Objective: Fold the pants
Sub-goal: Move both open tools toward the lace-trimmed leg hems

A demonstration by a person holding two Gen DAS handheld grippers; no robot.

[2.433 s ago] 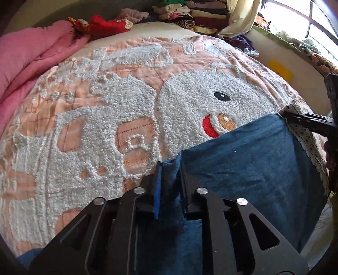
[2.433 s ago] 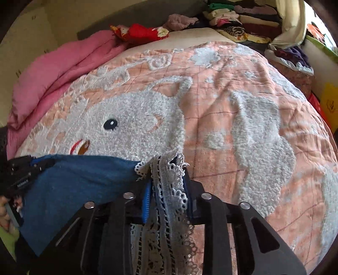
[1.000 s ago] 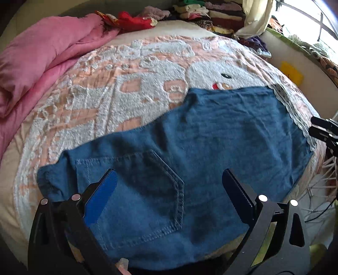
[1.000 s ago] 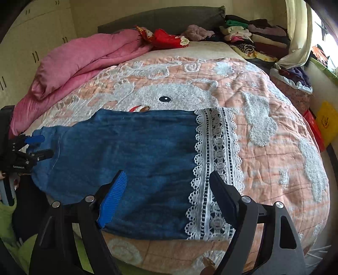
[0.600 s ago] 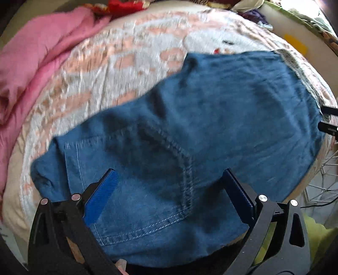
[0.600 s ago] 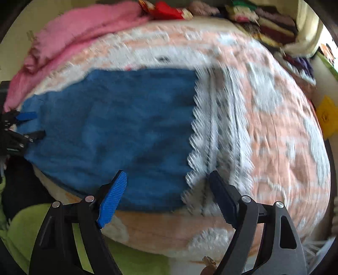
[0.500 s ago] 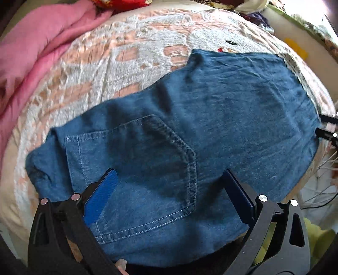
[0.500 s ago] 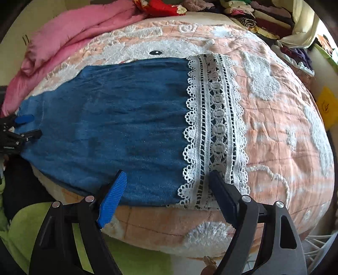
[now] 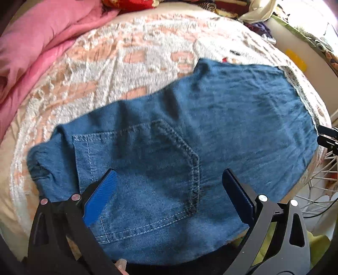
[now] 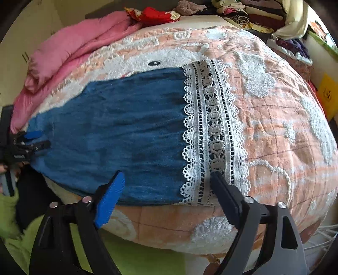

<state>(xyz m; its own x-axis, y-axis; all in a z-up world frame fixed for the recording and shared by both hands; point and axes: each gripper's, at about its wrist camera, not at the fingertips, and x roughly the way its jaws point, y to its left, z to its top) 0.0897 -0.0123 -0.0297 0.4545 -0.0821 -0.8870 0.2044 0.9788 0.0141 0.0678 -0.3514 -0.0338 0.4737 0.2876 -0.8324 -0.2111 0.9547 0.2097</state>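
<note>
**Blue pants spread flat on a bed, both grippers hanging over the near edge**

Blue denim pants [image 9: 190, 135] spread flat across a peach and white bedspread [image 9: 109, 69] with fluffy cartoon figures. Folded lengthwise, one leg on the other, back pocket [image 9: 143, 175] facing up at the waist end. White lace hem [image 10: 213, 131] at the other end, lying flat on the bedspread, toward the right of the bed.

Left gripper [image 9: 169, 190] above the waist end, fingers wide apart, nothing between the pads, not touching the cloth as far as can be told. Pocket seam running up between the two fingers. Blue ribbed pad [image 9: 99, 196] on the left finger.

Right gripper [image 10: 166, 190] over the near edge of the bed by the lace, fingers apart and spreading wider, nothing gripped. Right finger overlapping the lower end of the lace strip; touching or not, unclear.

Around the pants: pink quilt [image 10: 71, 55] bunched along the left side of the bed, red patterned cloth [image 10: 156, 14] at the head, stacked folded clothes [image 10: 249, 12] in the far right corner, yellow bag [image 10: 327, 93] beside the bed on the right. Green cloth [image 10: 63, 253] below the near edge. White wire frame [image 9: 321, 175] at lower right in the left camera's view.

Nothing lying on top of the pants.
</note>
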